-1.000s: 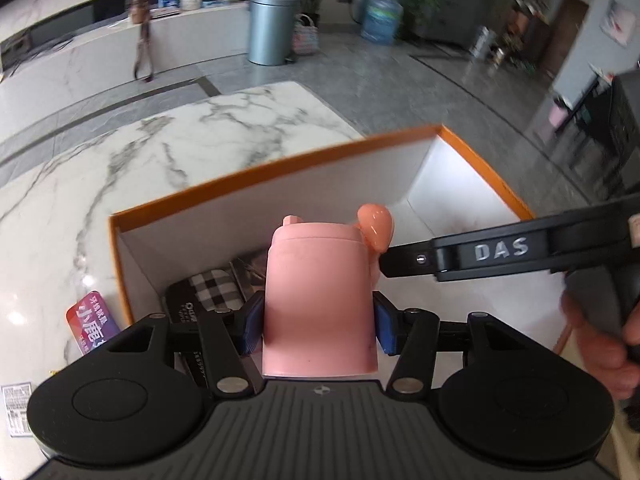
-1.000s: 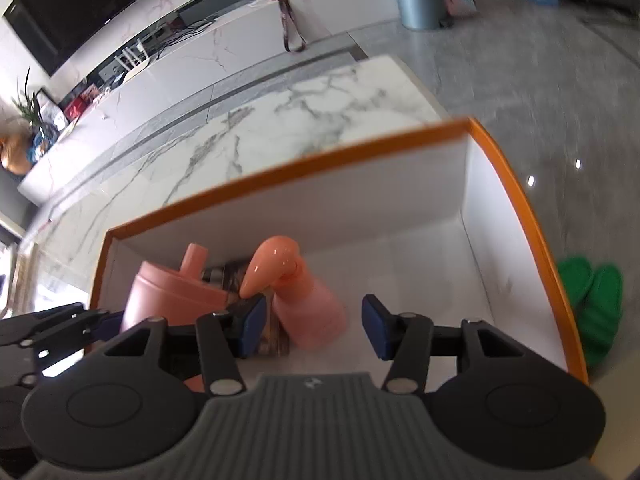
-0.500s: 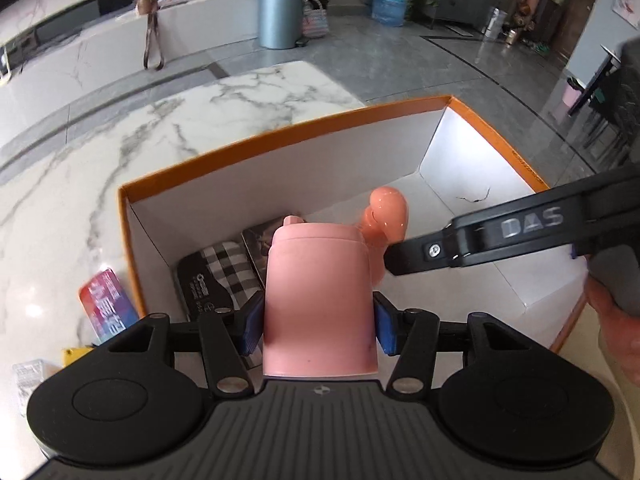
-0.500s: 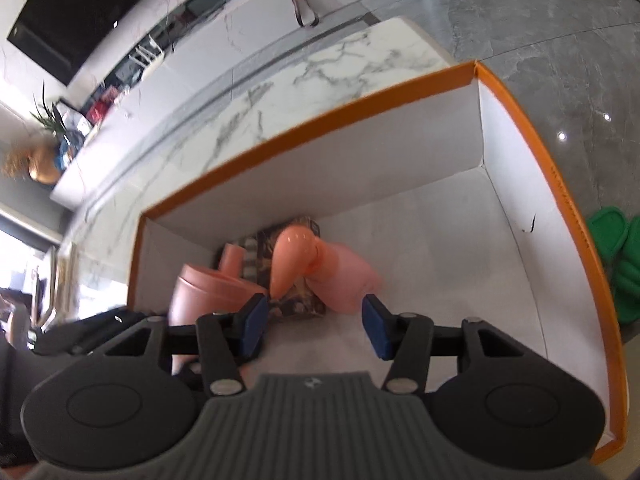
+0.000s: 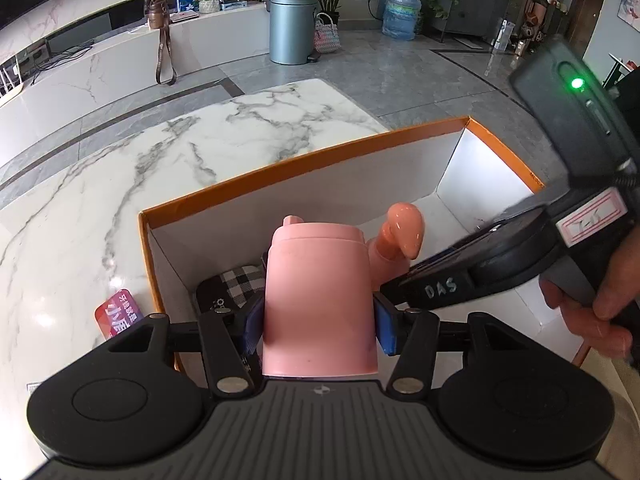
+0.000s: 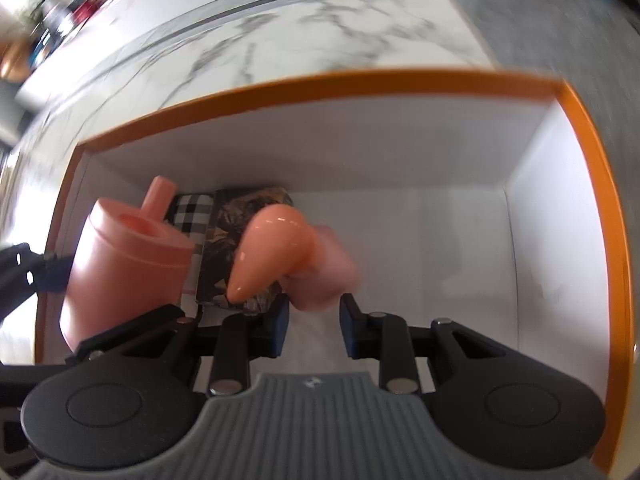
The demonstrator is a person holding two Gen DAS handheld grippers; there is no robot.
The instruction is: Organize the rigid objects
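A: L gripper (image 5: 318, 322)?
B: clamped on pink cup (image 5: 320, 300), blue pads tight on both sides. cup upright, held over the near-left part of the box (image 5: 304, 160), spout at the far rim

A: R gripper (image 6: 312, 330)?
B: jaws just been closing, now narrow. pink bottle (image 6: 320, 280) sits at the tips, orange pump head (image 6: 272, 248) sticking up and left. frame's blurred there, can't tell if pads actually press on it

A: where's the bottle rel. to cup?
B: just right of it, inside the box, close but can't say touching

A: anything else in box?
B: checked pack (image 5: 236, 284) and a dark patterned pack (image 6: 240, 216) lying flat on the box floor, back-left, side by side. right half of the floor is bare white

A: box itself?
B: orange rim, white inside, on marble tabletop (image 5: 160, 168)

A: outside it?
B: red packet (image 5: 120, 314) on tabletop just left of the box. person's hand (image 5: 592, 304) wraps the R gripper handle at right edge of the L view

A: R gripper angle?
B: pointing steeply down into box
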